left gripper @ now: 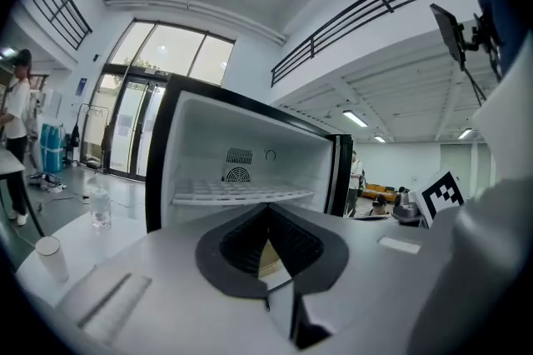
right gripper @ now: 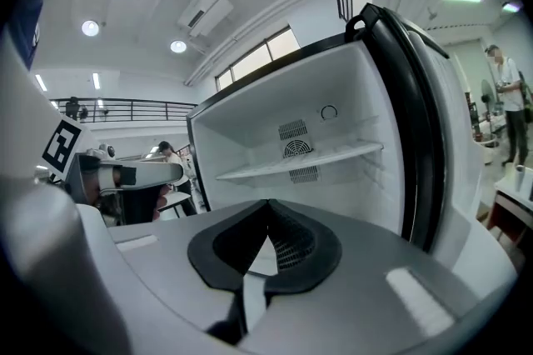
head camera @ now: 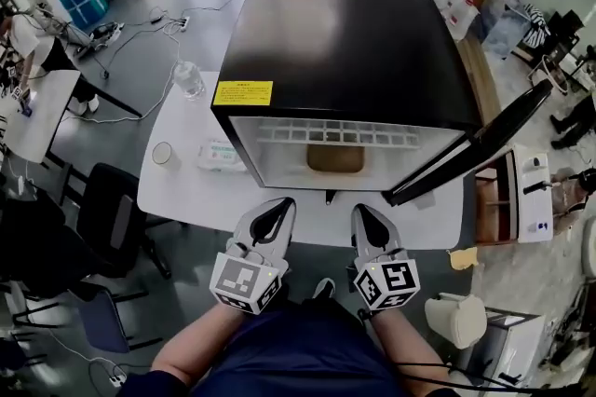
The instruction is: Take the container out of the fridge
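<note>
A black mini fridge [head camera: 345, 41] stands on a white table [head camera: 186, 195], its door [head camera: 475, 148] swung open to the right. Inside, a brown container [head camera: 335, 158] sits on the fridge floor under a white wire shelf [head camera: 335, 134]. My left gripper [head camera: 282, 205] and right gripper [head camera: 361, 212] hover side by side just in front of the opening, both shut and holding nothing. The left gripper view shows its jaws [left gripper: 267, 212] aimed at the shelf [left gripper: 241, 193], with a tan patch of the container [left gripper: 268, 260] behind them. The right gripper [right gripper: 268, 205] faces the interior and shelf [right gripper: 308, 160].
On the table left of the fridge are a water bottle [head camera: 189, 80], a paper cup [head camera: 164, 154] and a flat white packet [head camera: 221, 155]. A black chair [head camera: 102, 218] stands at the left. The open door reaches past the table's right edge, above a white bin [head camera: 456, 319].
</note>
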`<move>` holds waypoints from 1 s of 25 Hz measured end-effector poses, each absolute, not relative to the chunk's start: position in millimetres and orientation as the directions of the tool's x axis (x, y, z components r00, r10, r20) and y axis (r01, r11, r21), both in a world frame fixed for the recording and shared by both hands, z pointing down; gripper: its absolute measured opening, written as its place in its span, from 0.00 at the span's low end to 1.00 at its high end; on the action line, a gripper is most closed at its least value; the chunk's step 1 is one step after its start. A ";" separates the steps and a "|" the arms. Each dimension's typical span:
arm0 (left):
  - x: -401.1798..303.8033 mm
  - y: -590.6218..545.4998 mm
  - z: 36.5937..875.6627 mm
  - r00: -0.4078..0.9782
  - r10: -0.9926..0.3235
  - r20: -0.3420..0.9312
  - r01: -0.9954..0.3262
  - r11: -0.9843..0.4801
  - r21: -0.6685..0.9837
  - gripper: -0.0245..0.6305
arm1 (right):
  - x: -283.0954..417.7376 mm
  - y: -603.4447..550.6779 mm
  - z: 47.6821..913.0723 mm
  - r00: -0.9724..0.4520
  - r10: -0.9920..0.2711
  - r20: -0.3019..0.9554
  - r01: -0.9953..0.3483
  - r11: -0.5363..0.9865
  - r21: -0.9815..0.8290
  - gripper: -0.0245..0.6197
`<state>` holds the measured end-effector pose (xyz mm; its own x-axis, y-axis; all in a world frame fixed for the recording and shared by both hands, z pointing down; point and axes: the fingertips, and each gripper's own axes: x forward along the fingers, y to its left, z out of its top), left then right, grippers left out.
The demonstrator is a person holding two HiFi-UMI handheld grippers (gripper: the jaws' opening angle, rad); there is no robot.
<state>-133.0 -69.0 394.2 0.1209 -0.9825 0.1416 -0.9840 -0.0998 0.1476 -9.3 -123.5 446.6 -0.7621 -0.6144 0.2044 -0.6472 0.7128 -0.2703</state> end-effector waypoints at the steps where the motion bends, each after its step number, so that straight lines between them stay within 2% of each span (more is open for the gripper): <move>1: -134.9 -75.9 395.4 0.144 -0.979 0.143 -0.981 -0.123 0.150 0.04 | -9.7 -128.0 448.6 -0.746 -0.631 0.212 -0.665 0.697 -0.269 0.05; 8: -142.9 -106.3 420.3 0.305 -0.934 0.185 -0.946 -0.275 0.171 0.04 | -19.4 -152.2 480.3 -0.664 -0.690 0.288 -0.735 0.534 -0.417 0.05; 14: -142.8 -107.5 453.3 0.407 -0.870 0.279 -0.911 -0.363 0.197 0.04 | -12.2 -176.7 522.5 -0.565 -0.746 0.352 -0.766 0.317 -0.559 0.05; 18: -146.2 -104.4 468.8 0.440 -0.837 0.326 -0.897 -0.389 0.212 0.04 | -14.1 -189.8 562.8 -0.558 -0.737 0.382 -0.686 0.151 -0.711 0.08; 21: -149.7 -99.4 479.0 0.451 -0.819 0.355 -0.892 -0.398 0.215 0.04 | -13.9 -196.8 589.4 -0.544 -0.746 0.384 -0.587 0.011 -0.809 0.14; 25: -155.6 -90.1 488.5 0.448 -0.806 0.388 -0.894 -0.396 0.210 0.04 | -14.1 -206.7 613.9 -0.539 -0.760 0.364 -0.458 -0.098 -0.883 0.18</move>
